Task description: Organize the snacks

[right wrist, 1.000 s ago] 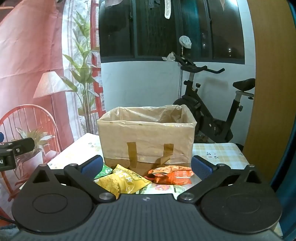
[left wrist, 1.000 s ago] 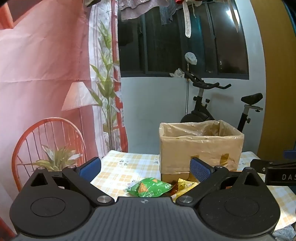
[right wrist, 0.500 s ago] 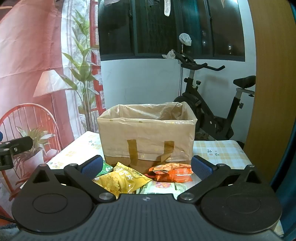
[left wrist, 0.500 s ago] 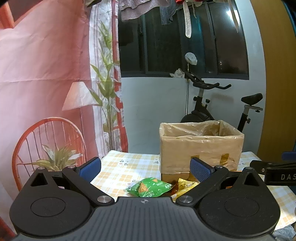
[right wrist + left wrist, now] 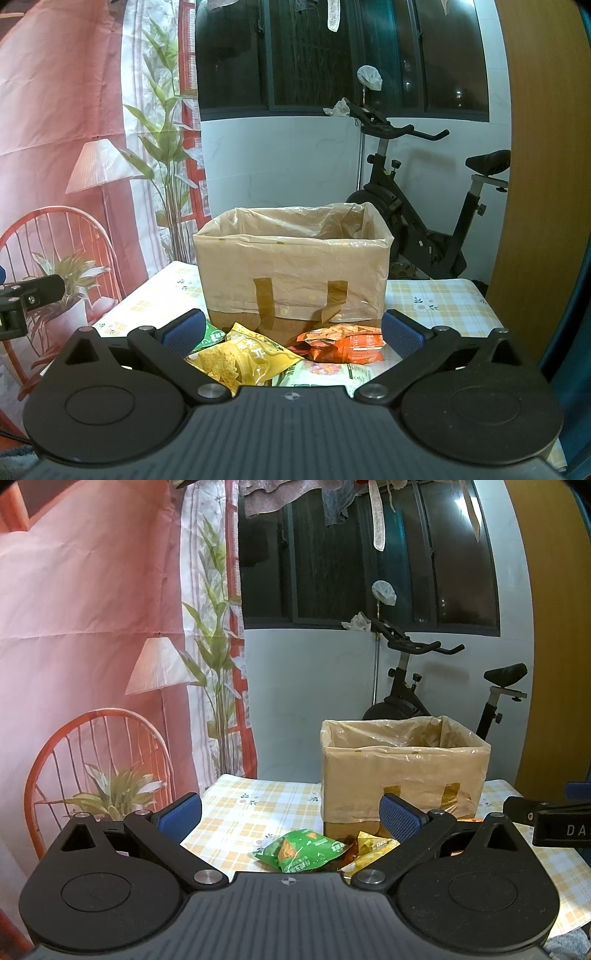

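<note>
A cardboard box (image 5: 291,280) lined with a clear plastic bag stands on the checked tablecloth; it also shows in the left wrist view (image 5: 402,771). In front of it lie snack packets: a green one (image 5: 301,851), a yellow one (image 5: 242,356), an orange one (image 5: 343,343) and a pale one (image 5: 317,374). The yellow packet (image 5: 373,845) also shows in the left wrist view. My left gripper (image 5: 290,812) is open and empty, above and short of the green packet. My right gripper (image 5: 293,330) is open and empty, above and short of the yellow and orange packets.
The table (image 5: 251,812) has a yellow checked cloth. An exercise bike (image 5: 417,221) stands behind it by the wall. A pink printed backdrop (image 5: 92,646) hangs at the left. A wooden panel (image 5: 535,184) stands at the right. The other gripper's tip (image 5: 546,821) shows at the right edge.
The right gripper has risen slightly and shows a little more of the box's inside. The left gripper has barely moved. Both stay open.
</note>
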`<state>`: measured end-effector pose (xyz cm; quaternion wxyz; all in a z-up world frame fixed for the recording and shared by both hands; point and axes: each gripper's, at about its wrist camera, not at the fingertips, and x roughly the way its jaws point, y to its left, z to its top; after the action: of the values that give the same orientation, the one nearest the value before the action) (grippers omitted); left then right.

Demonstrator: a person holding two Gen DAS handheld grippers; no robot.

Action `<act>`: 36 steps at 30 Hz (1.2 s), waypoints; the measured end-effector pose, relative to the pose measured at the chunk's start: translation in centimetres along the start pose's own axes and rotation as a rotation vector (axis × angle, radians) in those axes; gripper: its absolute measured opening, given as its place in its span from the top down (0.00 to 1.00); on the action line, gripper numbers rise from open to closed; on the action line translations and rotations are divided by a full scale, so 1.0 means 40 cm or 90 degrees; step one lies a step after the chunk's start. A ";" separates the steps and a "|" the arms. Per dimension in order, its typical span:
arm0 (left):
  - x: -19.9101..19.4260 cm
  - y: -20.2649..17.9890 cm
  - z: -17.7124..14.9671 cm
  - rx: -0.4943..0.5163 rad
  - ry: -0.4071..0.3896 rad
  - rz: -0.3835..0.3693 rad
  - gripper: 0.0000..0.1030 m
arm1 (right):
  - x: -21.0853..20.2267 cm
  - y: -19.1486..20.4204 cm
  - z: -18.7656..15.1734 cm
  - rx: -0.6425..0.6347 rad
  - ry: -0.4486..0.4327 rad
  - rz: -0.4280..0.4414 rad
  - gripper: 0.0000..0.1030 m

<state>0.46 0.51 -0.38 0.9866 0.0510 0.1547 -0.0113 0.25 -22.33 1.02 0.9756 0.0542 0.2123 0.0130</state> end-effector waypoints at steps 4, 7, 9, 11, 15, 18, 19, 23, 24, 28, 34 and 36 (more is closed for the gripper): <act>0.000 -0.001 0.000 0.001 0.001 0.000 0.00 | 0.000 0.000 0.000 0.000 0.000 0.000 0.00; 0.001 0.000 0.000 0.001 0.002 -0.001 0.00 | 0.000 -0.001 0.001 0.000 0.000 0.000 0.00; 0.001 -0.001 0.000 0.001 0.002 0.000 0.00 | 0.000 -0.001 0.001 0.000 0.001 0.000 0.00; 0.002 0.000 -0.001 0.000 0.003 -0.001 0.00 | 0.001 -0.001 0.001 0.000 0.001 0.000 0.00; 0.002 0.002 -0.003 -0.001 0.005 0.000 0.00 | 0.001 -0.001 0.001 0.001 0.001 0.000 0.00; 0.002 0.001 -0.003 -0.001 0.006 0.000 0.00 | 0.001 -0.001 0.001 0.001 0.001 0.001 0.00; 0.002 0.001 -0.003 -0.001 0.006 0.000 0.00 | 0.002 -0.001 0.001 0.001 0.001 0.001 0.00; 0.002 0.001 -0.003 -0.001 0.006 0.001 0.00 | 0.005 0.000 -0.003 0.001 0.003 0.001 0.00; 0.002 0.001 -0.003 -0.002 0.006 0.001 0.00 | 0.005 -0.001 -0.002 0.001 0.003 0.001 0.00; 0.000 0.002 -0.009 -0.003 0.007 0.000 0.00 | 0.009 0.000 -0.011 0.002 0.005 0.002 0.00; -0.002 0.001 -0.012 -0.006 0.010 0.001 0.00 | 0.008 0.005 -0.013 0.002 0.007 0.002 0.00; 0.001 0.003 -0.010 -0.006 0.011 0.000 0.00 | 0.008 0.006 -0.014 0.002 0.007 0.002 0.00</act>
<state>0.36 0.67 -0.76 0.9854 0.0462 0.1635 -0.0098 0.31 -22.03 0.42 0.9743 0.0559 0.2178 0.0145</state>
